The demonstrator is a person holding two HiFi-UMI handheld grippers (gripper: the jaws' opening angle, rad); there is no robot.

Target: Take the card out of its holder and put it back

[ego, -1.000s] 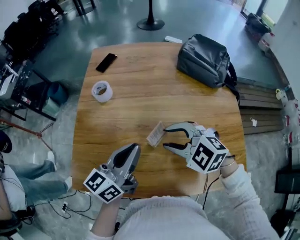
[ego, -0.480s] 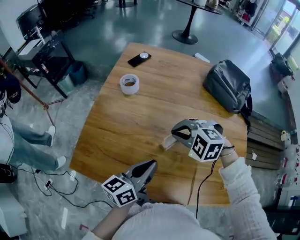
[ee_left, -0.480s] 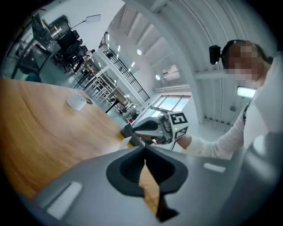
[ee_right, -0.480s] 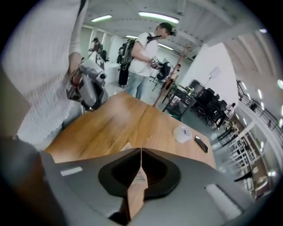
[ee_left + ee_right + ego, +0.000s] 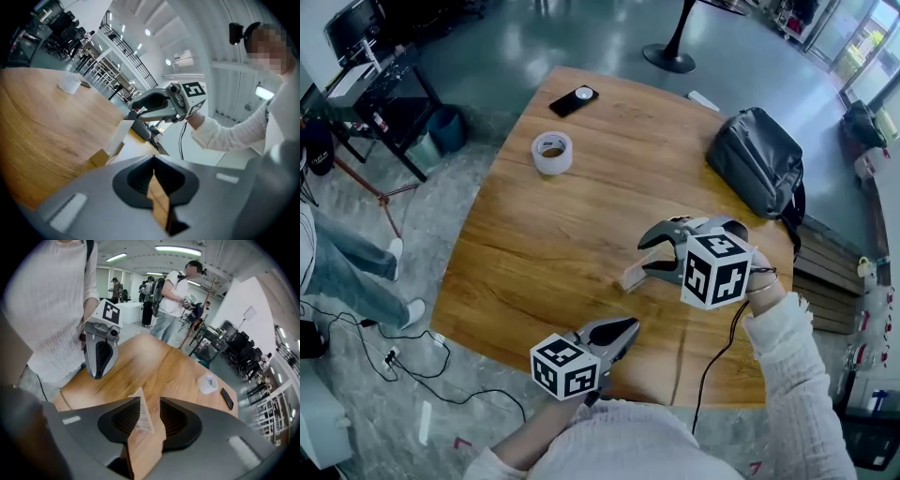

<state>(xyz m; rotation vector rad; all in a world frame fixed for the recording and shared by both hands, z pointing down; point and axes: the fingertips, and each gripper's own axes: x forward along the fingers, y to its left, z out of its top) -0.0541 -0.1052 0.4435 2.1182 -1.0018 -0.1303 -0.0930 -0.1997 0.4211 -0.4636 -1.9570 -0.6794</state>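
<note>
the left gripper (image 5: 622, 330) is closed on nothing, low over the near edge of the table (image 5: 534, 234). ahead of it and to its right, the card (image 5: 636, 274) stands tilted in a small wooden holder (image 5: 98, 157). the right gripper (image 5: 661, 253) has the card between its jaws, which are opening and not pressing it. the card looks thin, light and bendy. it is best pinched flat on both faces near the top, gently, since the light holder may slide.

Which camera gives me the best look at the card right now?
The right gripper view: the card stands close up between the right hand-held gripper's opening jaws. The left gripper view shows it small, upright in its holder; the head view shows only a pale sliver by the jaws.
</note>
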